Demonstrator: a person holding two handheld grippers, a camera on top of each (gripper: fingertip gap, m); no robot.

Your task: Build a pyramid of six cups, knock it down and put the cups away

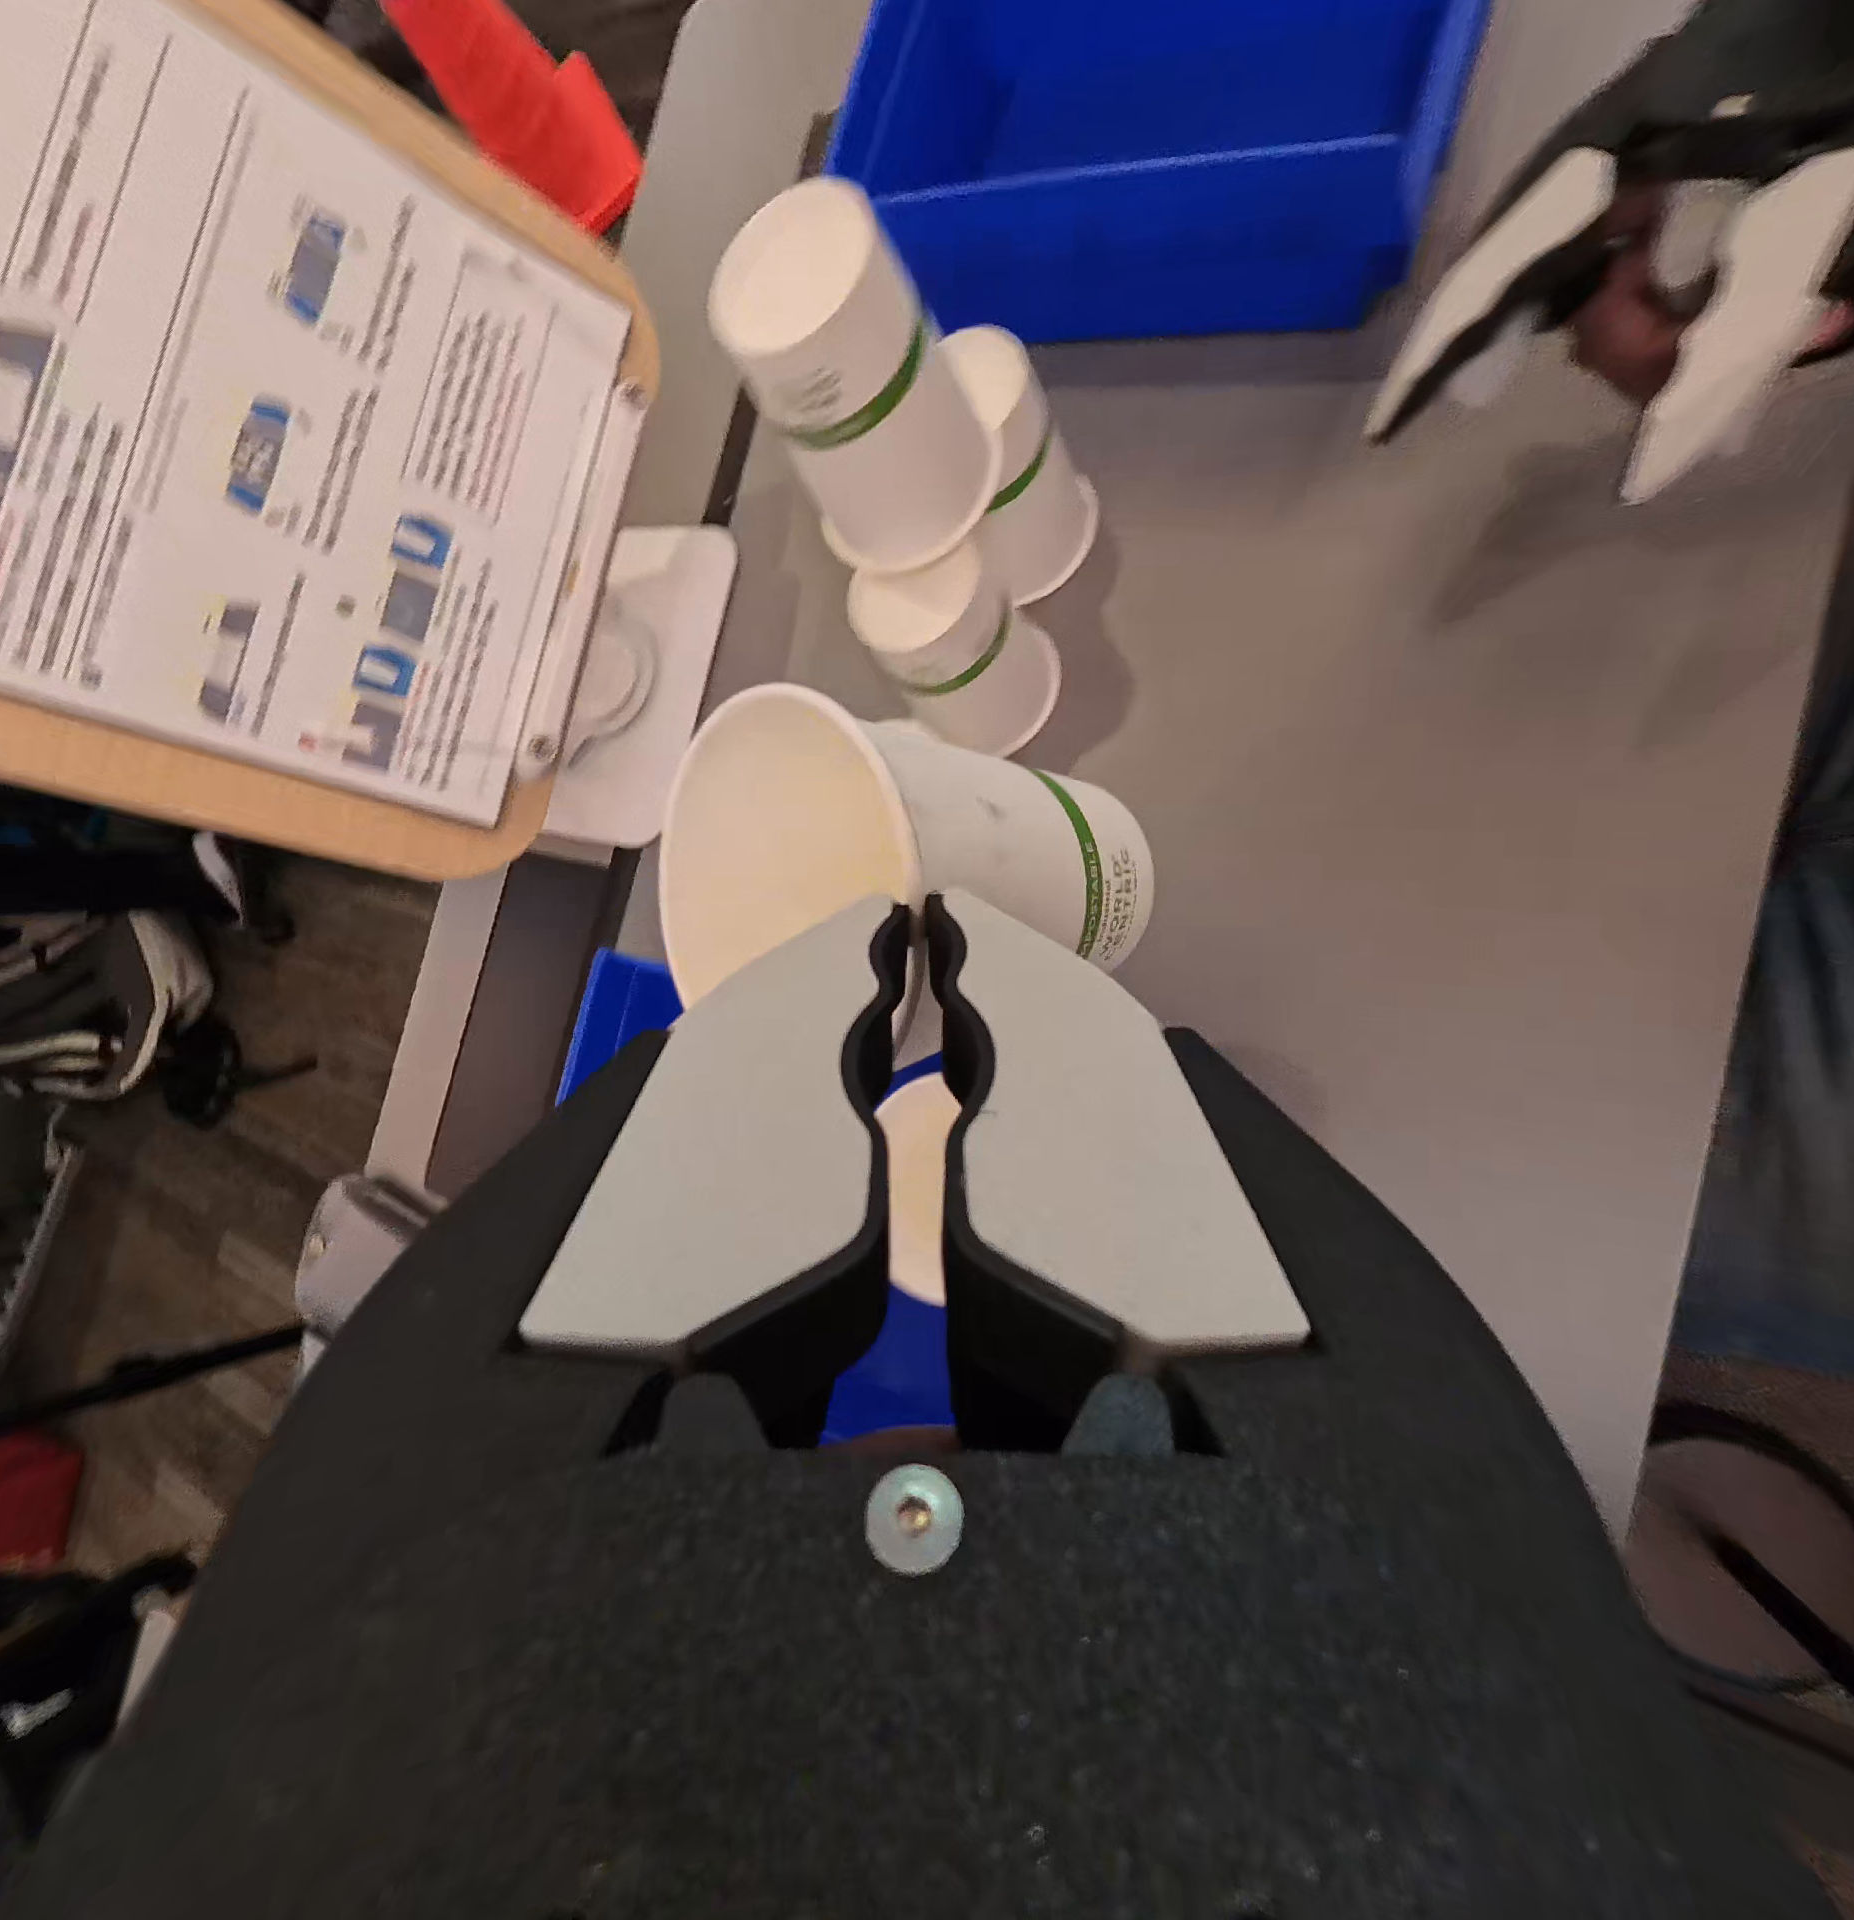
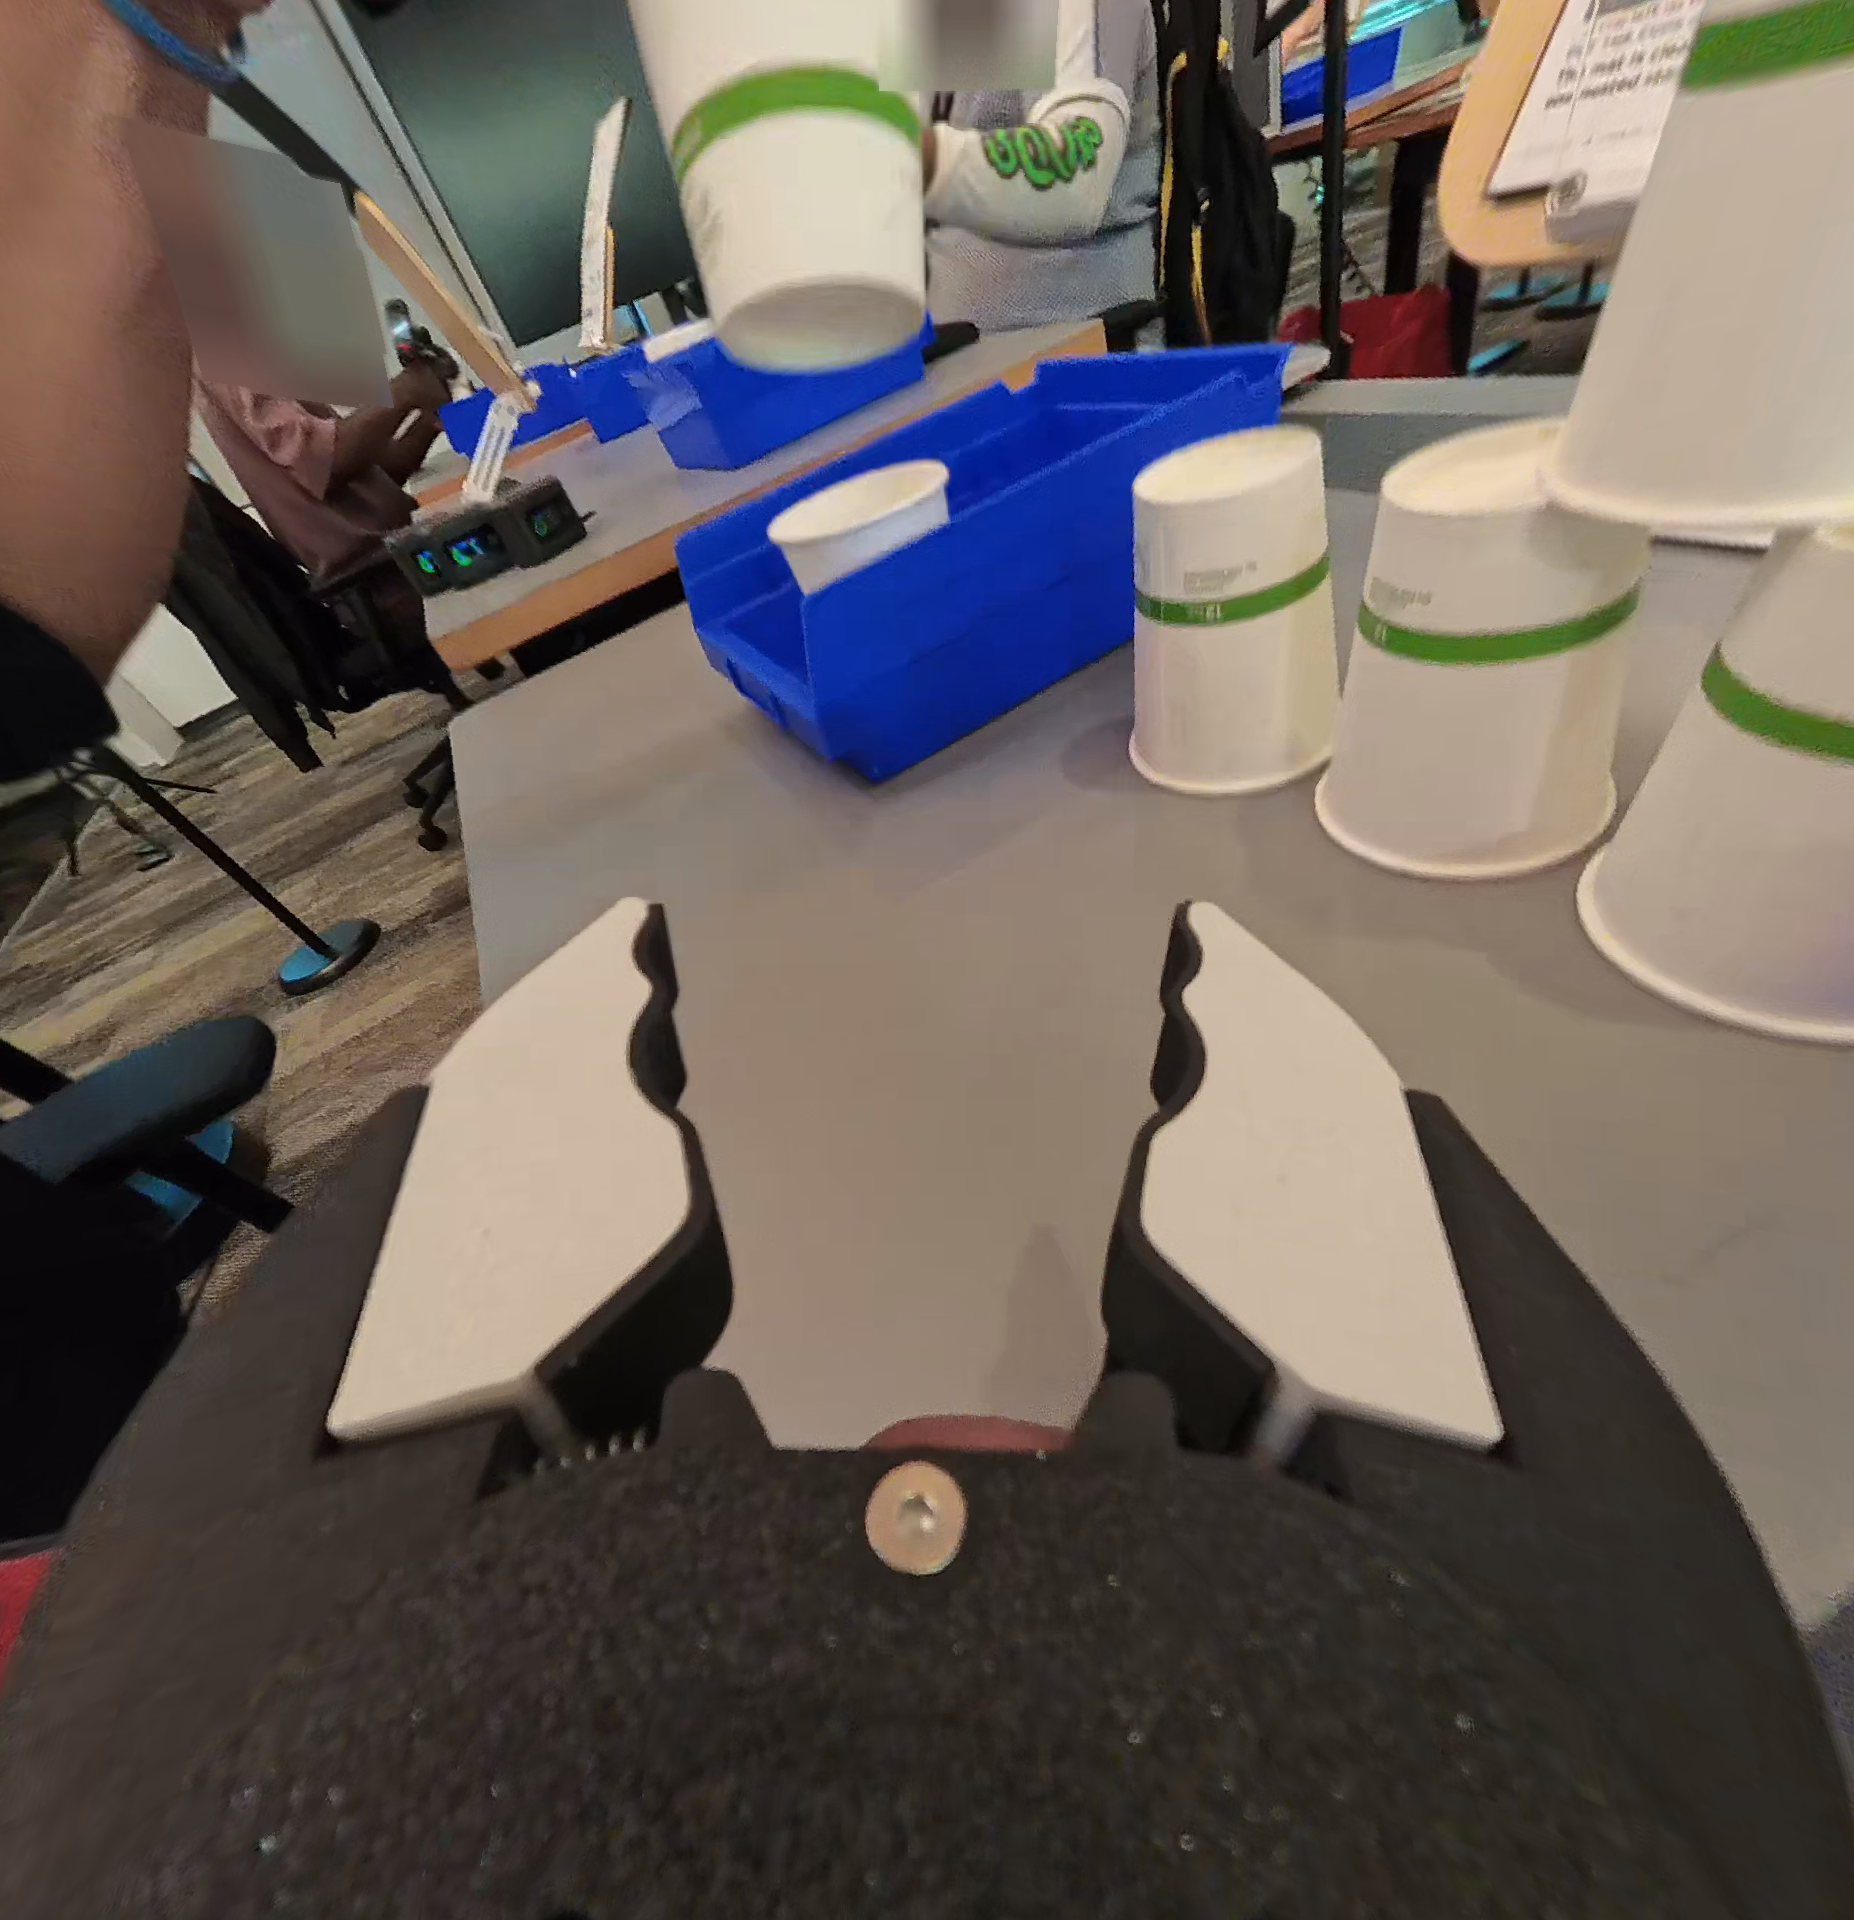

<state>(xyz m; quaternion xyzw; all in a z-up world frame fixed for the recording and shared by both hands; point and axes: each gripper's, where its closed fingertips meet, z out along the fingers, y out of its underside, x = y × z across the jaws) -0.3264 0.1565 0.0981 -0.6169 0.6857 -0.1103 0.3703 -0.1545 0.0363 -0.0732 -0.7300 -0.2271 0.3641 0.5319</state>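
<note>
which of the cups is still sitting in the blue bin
The lone upright cup at the near end of the blue bin, mouth up. The others stand upside down on the table or hang in the left gripper.

Four inverted cups (image 2: 1229,623) (one stacked)

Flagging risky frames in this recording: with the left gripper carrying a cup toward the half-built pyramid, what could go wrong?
1. The left gripper pinches only the held cup by its rim, so it could slip or crumple.
2. The second-tier cup sits on the upside-down base cups; a nudge might topple it.
3. The open right gripper hovers near them.
</note>
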